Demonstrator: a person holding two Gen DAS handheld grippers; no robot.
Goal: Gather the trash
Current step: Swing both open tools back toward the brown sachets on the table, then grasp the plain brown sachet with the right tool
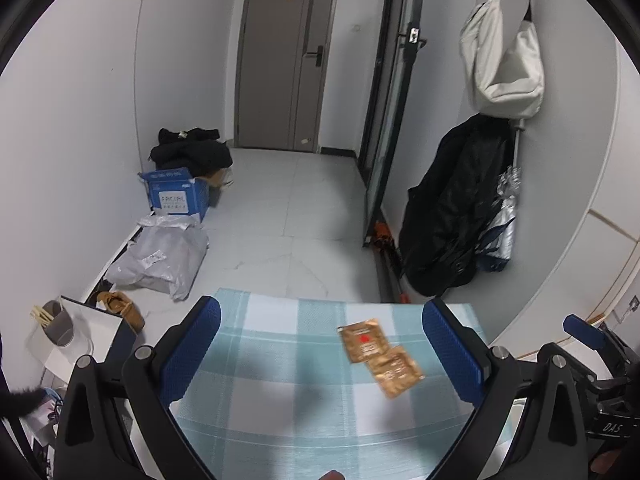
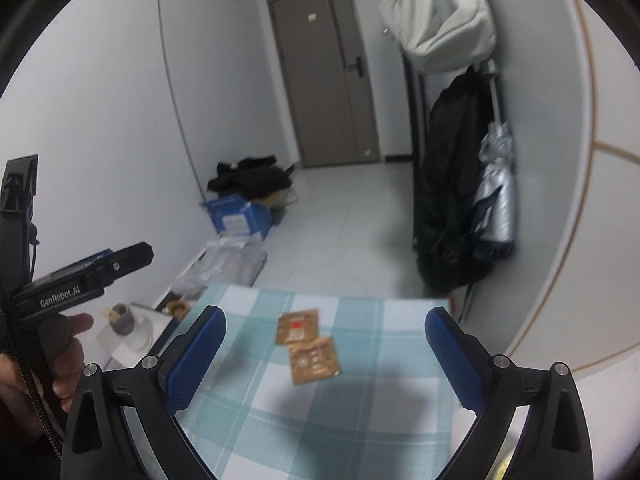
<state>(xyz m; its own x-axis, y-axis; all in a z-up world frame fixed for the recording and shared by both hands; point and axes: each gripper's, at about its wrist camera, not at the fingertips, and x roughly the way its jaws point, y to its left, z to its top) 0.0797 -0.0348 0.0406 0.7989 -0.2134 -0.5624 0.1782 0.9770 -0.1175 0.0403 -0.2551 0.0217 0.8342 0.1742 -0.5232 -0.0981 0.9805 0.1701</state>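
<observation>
I hold one hand-held gripper in each hand, and both stand wide open with nothing between the blue pads: the left hand-held gripper (image 1: 320, 354) and the right hand-held gripper (image 2: 325, 358) both look down over the table (image 1: 280, 400), which has a light blue checked cloth. The trash I must collect here is two flat golden-brown sachets (image 1: 380, 358), lying near the far edge of the table; they touch or overlap a little at one corner, one with a red mark and the other without. In both wrist views they lie inside the span of the open jaws but ahead of the fingertips, so neither gripper has reached them yet. I think the step now is the approach for the first pick. The sachets are thin and lie flat on the cloth, so to do it well I should come down low, with one pad close to the cloth at a free edge of a sachet, and close slowly so the packet bends up between the pads and does not slide away. I should take only one gripper to them, because two would crowd each other. I must be careful not to pinch the cloth together with the sachet, and not to push the packets over the far edge.
</observation>
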